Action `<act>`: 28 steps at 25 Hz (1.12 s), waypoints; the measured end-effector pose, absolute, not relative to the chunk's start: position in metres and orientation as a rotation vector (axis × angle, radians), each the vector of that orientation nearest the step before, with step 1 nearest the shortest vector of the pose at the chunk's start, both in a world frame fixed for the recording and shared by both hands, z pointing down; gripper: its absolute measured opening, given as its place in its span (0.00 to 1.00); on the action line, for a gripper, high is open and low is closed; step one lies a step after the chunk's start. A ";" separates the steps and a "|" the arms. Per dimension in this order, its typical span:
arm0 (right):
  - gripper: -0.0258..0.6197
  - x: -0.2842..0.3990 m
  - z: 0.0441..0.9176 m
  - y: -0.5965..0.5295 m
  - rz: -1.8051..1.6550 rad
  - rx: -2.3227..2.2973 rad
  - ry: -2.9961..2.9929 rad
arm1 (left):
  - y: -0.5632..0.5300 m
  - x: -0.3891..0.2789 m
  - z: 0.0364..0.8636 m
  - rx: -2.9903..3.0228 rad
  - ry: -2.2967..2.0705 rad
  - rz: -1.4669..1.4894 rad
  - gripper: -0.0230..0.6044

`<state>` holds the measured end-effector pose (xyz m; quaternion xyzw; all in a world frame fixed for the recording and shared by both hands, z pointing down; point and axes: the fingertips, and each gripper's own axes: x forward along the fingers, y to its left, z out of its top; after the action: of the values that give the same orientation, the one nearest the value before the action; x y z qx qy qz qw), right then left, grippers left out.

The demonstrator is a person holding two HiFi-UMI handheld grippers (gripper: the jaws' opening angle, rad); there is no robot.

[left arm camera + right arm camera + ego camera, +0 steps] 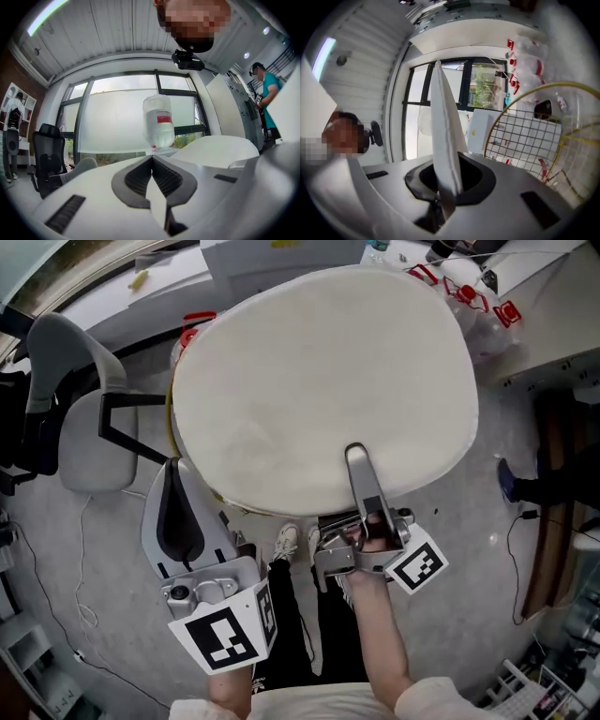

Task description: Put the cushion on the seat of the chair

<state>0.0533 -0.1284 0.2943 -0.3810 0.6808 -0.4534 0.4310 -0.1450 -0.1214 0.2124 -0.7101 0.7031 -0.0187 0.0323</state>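
Cushion (323, 390) lay flat over yellow-rimmed chair (171, 416), near edge pinched by R gripper (356, 460); L gripper (174, 470) just left, jaws shut, holding 0.

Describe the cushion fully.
The cushion is a large, rounded cream pad, soft fabric by its look, with a stitched seam along its edge. Seen from above it lies spread flat and hides most of the yellow wire chair below. Whether it rests on the chair I cannot tell. The right gripper is shut on its near edge, which stands edge-on between the jaws in the right gripper view.
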 end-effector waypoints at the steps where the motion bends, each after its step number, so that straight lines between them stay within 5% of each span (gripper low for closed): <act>1: 0.11 0.051 0.311 -0.127 -1.158 -0.923 1.646 | -0.120 -0.147 0.229 -2.185 2.162 -0.094 0.06; 13: 0.11 0.060 0.484 -0.109 -1.392 -0.821 1.256 | -0.103 -0.136 0.389 -2.219 2.252 -0.313 0.06; 28: 0.11 0.052 0.574 -0.092 -1.489 -0.868 1.157 | -0.085 -0.126 0.449 -2.245 2.274 -0.524 0.06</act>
<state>0.0522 -0.0924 0.5738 -0.3601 0.4803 -0.6177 0.5080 -0.1258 -0.0846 0.4489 -0.6925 0.7014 -0.1616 -0.0481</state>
